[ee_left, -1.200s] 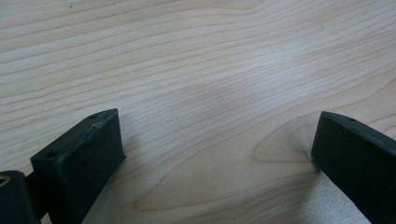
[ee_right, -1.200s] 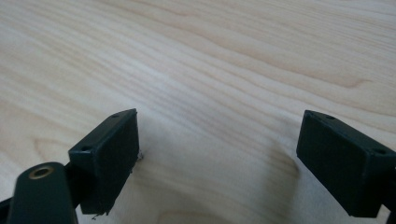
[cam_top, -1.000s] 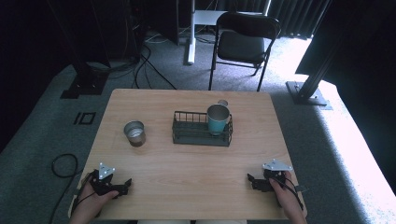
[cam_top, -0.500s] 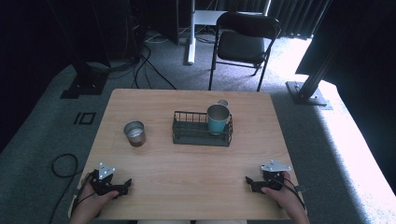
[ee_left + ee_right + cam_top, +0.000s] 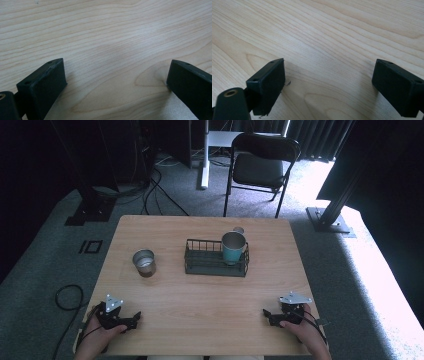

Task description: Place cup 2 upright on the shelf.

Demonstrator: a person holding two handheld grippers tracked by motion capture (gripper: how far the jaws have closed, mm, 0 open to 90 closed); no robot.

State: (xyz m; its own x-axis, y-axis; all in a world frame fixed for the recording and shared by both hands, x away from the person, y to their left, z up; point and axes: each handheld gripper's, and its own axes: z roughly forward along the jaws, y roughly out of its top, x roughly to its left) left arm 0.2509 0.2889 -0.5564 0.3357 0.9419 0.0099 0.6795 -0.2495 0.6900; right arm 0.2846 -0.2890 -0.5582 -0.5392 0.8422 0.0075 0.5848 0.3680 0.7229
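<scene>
No legible brand, label or writing appears on any item.

The left hand-held gripper rests at the near left corner of the desk, held by the person's left hand, which enters from the near edge. Its jaws point toward the right. In the left gripper view the jaws are spread wide apart, with bare wood grain between them and nothing gripped.

The right hand-held gripper rests at the near right corner, held by the right hand. Its jaws point toward the left, facing the other unit. In the right gripper view the jaws are likewise spread wide, low over the desk surface, with nothing between them.

A steel cup stands upright on the desk left of centre, well apart from both grippers. Just right of it sits a black wire rack. A teal cup stands upright in the right end of the rack. A black folding chair stands on the floor beyond the far edge.
</scene>
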